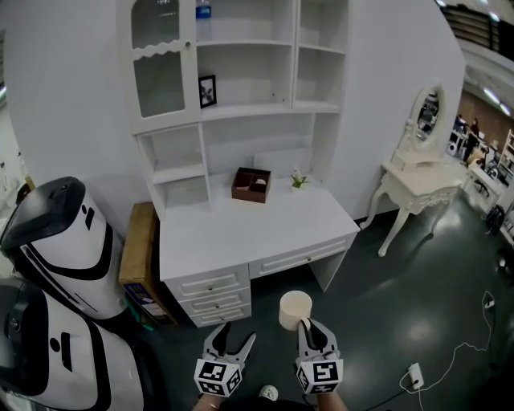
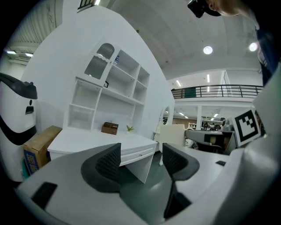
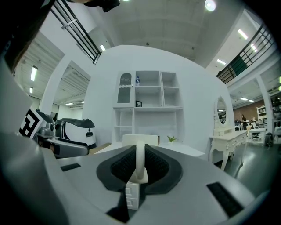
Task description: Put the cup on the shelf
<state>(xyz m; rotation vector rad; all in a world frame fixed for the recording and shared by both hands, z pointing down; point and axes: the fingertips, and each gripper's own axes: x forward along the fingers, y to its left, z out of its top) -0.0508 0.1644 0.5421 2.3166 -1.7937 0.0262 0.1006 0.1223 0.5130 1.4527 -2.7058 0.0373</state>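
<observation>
A cream cup (image 1: 295,310) hangs in front of the white desk (image 1: 257,229). My right gripper (image 1: 309,325) is shut on its handle. In the right gripper view the handle (image 3: 140,159) stands upright between the pads and the cup's body (image 3: 140,139) juts out past them. The left gripper (image 1: 238,333) is beside it, open and holding nothing, and its view shows bare jaws (image 2: 141,158) with the cup (image 2: 172,134) off to the right. The white shelf unit (image 1: 241,72) rises from the back of the desk, its open compartments mostly bare.
On the desk are a brown box (image 1: 250,185) and a small plant (image 1: 299,181). A picture frame (image 1: 207,91) and a bottle (image 1: 203,16) sit on the shelves. To the left are a white robot body (image 1: 56,241) and a cardboard box (image 1: 138,253). To the right is a vanity table (image 1: 418,181), with a cable on the floor (image 1: 414,375).
</observation>
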